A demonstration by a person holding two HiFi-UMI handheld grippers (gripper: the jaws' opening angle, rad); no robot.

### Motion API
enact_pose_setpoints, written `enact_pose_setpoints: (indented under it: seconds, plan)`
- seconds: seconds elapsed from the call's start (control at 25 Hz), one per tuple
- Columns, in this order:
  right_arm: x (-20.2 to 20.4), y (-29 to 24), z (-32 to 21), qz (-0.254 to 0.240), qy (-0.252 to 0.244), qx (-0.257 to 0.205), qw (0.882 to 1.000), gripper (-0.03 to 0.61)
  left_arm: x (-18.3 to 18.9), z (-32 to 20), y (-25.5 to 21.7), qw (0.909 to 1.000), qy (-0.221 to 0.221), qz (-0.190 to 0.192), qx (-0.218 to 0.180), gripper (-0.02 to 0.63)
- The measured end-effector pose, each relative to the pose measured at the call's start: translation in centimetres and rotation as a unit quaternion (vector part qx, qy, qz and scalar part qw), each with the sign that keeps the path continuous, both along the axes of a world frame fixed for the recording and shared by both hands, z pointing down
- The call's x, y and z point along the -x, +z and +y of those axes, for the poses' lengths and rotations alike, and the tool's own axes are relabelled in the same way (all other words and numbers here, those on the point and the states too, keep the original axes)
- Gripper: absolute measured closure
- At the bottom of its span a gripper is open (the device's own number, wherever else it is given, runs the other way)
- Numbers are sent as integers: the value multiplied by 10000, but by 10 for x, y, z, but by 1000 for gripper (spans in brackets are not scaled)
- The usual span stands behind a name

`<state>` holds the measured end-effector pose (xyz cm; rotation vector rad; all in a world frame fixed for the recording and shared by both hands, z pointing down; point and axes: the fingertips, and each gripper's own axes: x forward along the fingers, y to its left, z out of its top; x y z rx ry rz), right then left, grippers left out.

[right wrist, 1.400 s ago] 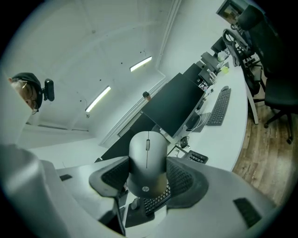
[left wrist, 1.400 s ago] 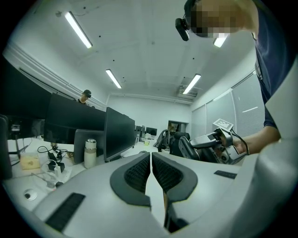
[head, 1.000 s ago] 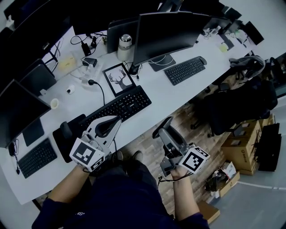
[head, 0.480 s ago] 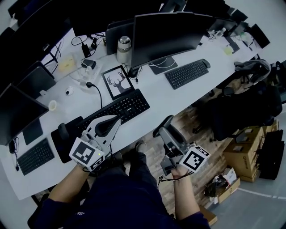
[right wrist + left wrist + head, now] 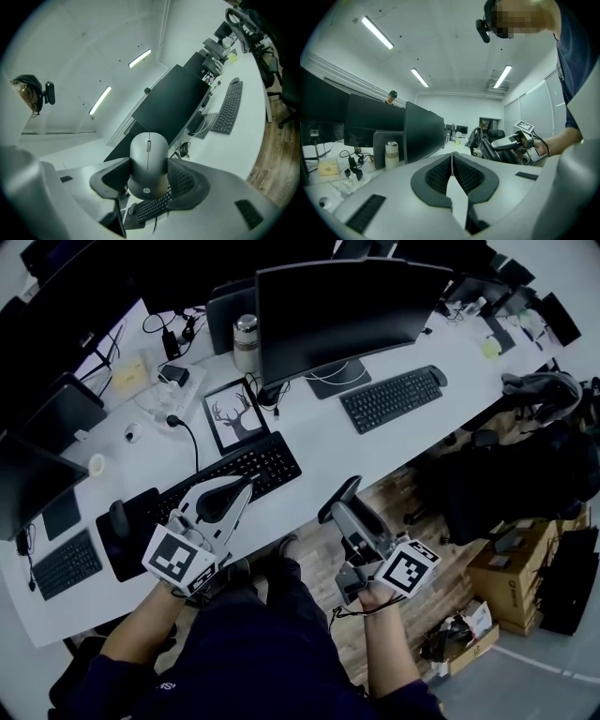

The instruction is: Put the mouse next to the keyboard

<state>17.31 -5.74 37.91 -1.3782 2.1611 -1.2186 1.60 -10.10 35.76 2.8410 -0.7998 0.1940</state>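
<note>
right gripper view: right tool (image 5: pixel 147 176) tight around grey mouse (image 5: pixel 148 152), left tool (image 5: pixel 452 161) closed, apparently empty

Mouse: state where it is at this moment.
In the right gripper view the mouse sits clamped in the right tongs. In the head view it is off the desk edge, right of the nearest keyboard.

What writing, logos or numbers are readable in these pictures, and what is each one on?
"hp": a logo on the grey mouse, near its rear end, seen in the right gripper view.
Key legends on the black keyboard: too small to read.
Nothing else is legible.
</note>
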Motion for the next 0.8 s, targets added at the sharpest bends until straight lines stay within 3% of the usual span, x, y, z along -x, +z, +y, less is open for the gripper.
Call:
enact_pose_setpoints:
  seconds: [0.8]
  plan:
    - [-51,37,-67,-38,-637,307,9975,324,-46,-45,25,9977,-585,-277,198,575]
